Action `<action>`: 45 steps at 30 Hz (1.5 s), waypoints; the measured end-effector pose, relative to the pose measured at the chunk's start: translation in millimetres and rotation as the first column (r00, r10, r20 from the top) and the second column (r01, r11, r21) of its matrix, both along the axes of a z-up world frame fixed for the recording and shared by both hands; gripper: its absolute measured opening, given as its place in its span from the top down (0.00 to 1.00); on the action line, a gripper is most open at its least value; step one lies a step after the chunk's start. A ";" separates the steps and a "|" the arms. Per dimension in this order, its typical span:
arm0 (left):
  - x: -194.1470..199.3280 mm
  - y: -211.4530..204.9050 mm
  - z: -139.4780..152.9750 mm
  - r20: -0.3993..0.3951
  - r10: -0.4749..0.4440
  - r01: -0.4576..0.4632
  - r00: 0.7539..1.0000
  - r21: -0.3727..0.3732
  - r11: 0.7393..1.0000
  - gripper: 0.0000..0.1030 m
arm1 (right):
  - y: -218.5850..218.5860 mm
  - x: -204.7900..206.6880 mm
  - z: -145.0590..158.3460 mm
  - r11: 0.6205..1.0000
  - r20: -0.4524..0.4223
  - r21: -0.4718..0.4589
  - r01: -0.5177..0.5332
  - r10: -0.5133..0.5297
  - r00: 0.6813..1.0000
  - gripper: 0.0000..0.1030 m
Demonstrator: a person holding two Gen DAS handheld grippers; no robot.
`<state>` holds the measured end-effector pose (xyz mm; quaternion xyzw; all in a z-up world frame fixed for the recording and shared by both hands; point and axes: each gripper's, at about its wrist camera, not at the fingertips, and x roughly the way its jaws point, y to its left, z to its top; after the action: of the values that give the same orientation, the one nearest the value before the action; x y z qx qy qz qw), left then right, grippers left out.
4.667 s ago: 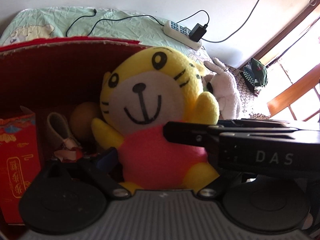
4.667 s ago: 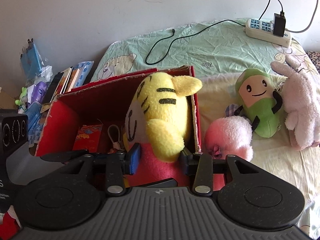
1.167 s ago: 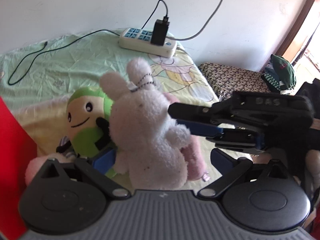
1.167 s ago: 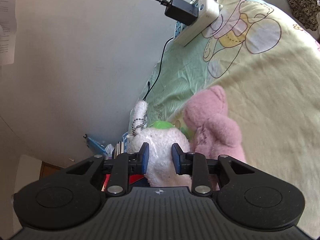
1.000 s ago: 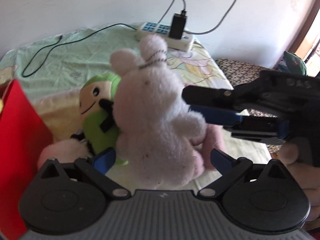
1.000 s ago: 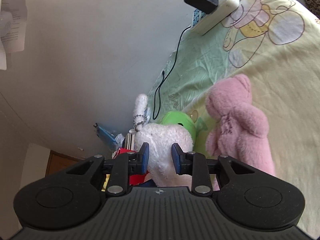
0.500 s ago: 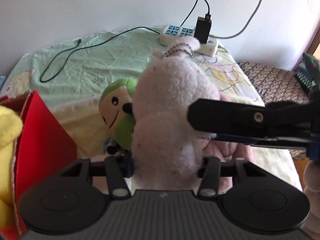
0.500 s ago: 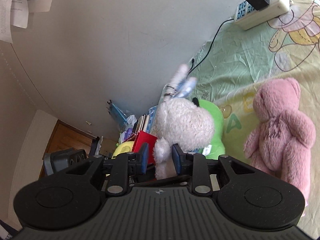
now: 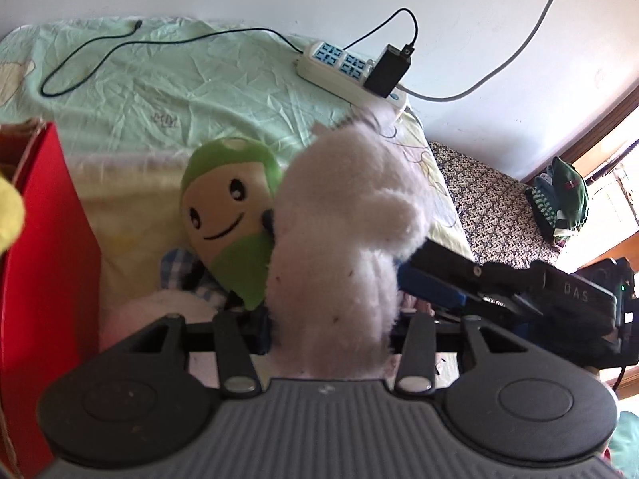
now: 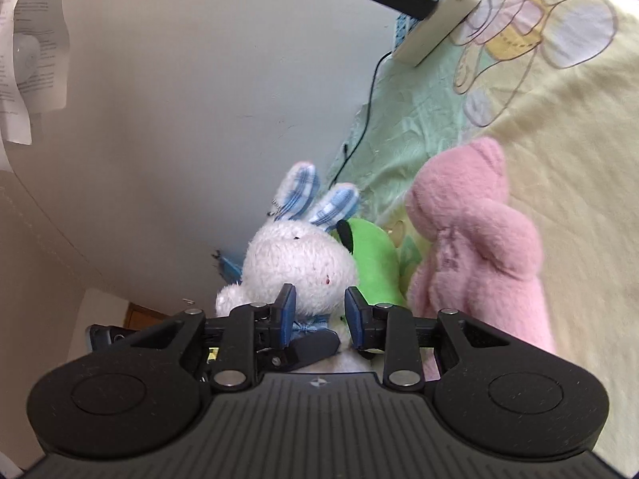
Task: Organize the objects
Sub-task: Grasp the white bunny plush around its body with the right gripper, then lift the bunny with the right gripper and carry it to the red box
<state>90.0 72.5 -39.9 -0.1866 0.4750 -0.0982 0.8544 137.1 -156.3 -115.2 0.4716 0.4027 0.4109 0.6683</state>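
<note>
A white plush bunny (image 9: 335, 255) with blue checked ears (image 10: 299, 259) hangs above the bed, held from two sides. My left gripper (image 9: 329, 329) is shut on its body, which fills the gap between the fingers. My right gripper (image 10: 319, 315) comes in from the right, its blue pads (image 9: 431, 287) pressed to the bunny's lower side, and it is shut on it too. Behind the bunny lies a green smiling plush (image 9: 227, 215). A pink bear (image 10: 471, 247) lies on the sheet to the right. The red box (image 9: 48, 247) stands at the left with a yellow tiger plush (image 9: 8, 215) in it.
A white power strip (image 9: 343, 68) with a black charger and cables lies on the green sheet (image 9: 167, 92) by the wall. A pale pink plush (image 9: 159, 311) rests beside the box. A patterned seat (image 9: 491, 207) with a green cap (image 9: 567, 199) stands off the bed's right side.
The bunny was lifted off the bed by my right gripper and carried leftward. My left gripper went from wide open to shut on its body. The bunny has since turned a little.
</note>
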 end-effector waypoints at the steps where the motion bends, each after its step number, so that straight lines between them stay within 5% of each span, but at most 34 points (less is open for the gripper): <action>1: -0.8 -0.5 -0.8 -0.002 0.000 0.000 1.000 0.003 1.000 0.58 | 3.2 2.1 -3.2 1.000 -0.007 0.024 -0.011 0.011 1.000 0.69; 4: -1.2 -3.4 -1.4 -0.011 -0.015 0.015 1.000 0.026 1.000 0.59 | 12.3 8.2 -4.9 0.998 -0.015 0.052 -0.027 0.028 0.999 0.61; 7: -5.9 -13.8 2.5 0.007 -0.028 0.027 1.000 0.136 0.990 0.60 | 21.4 9.9 0.4 0.995 0.003 0.070 -0.064 0.064 0.998 0.56; 9: -8.8 -17.6 5.7 0.029 -0.024 0.018 0.999 0.199 0.980 0.51 | 28.4 10.5 7.2 0.995 0.040 0.043 -0.085 0.084 0.996 0.53; 13: -11.0 -24.9 13.8 0.071 -0.046 0.025 0.996 0.283 0.959 0.50 | 42.6 11.6 9.7 0.994 0.058 -0.007 -0.110 0.110 0.992 0.53; 16: -10.8 -33.7 13.9 0.080 -0.087 0.055 0.993 0.338 0.940 0.60 | 48.5 11.7 5.6 0.995 0.042 -0.014 -0.103 0.103 0.994 0.52; 18: -9.9 -38.0 10.1 0.071 -0.097 0.064 0.993 0.366 0.928 0.72 | 48.6 12.5 4.7 0.994 0.033 0.006 -0.107 0.107 0.994 0.62; 28: -44.4 -56.2 17.6 0.103 -0.171 0.131 0.980 0.315 0.940 0.68 | 24.8 -18.9 14.5 0.993 0.033 0.055 -0.102 0.100 0.994 0.75; 30: -53.8 -58.1 14.3 0.103 -0.180 0.143 0.978 0.293 0.945 0.21 | 17.4 -27.0 15.5 0.994 0.028 0.042 -0.096 0.095 0.995 0.78; 32: -66.3 -55.6 11.4 0.123 -0.175 0.138 0.977 0.267 0.954 0.03 | 8.5 -35.5 14.1 0.996 0.028 0.012 -0.088 0.088 0.996 0.78; 39: -70.7 -36.2 -2.3 0.093 -0.130 0.115 0.987 0.155 0.981 0.05 | -5.2 -48.6 -3.4 0.992 -0.004 -0.092 -0.084 0.084 0.996 0.79; 42: -55.5 -29.0 -15.3 0.053 -0.129 0.124 0.990 0.095 0.988 0.23 | -5.1 -50.0 -6.3 0.992 -0.004 -0.101 -0.080 0.080 0.997 0.78; 45: -48.9 -27.8 -24.2 0.040 -0.138 0.136 0.990 0.043 0.990 0.30 | -2.8 -45.8 -9.6 0.988 0.006 -0.130 -0.079 0.080 0.997 0.73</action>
<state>41.1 44.7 -64.1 -0.1341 0.4703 -0.1512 0.8591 91.3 -159.1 -124.9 0.4083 0.4434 0.4126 0.6829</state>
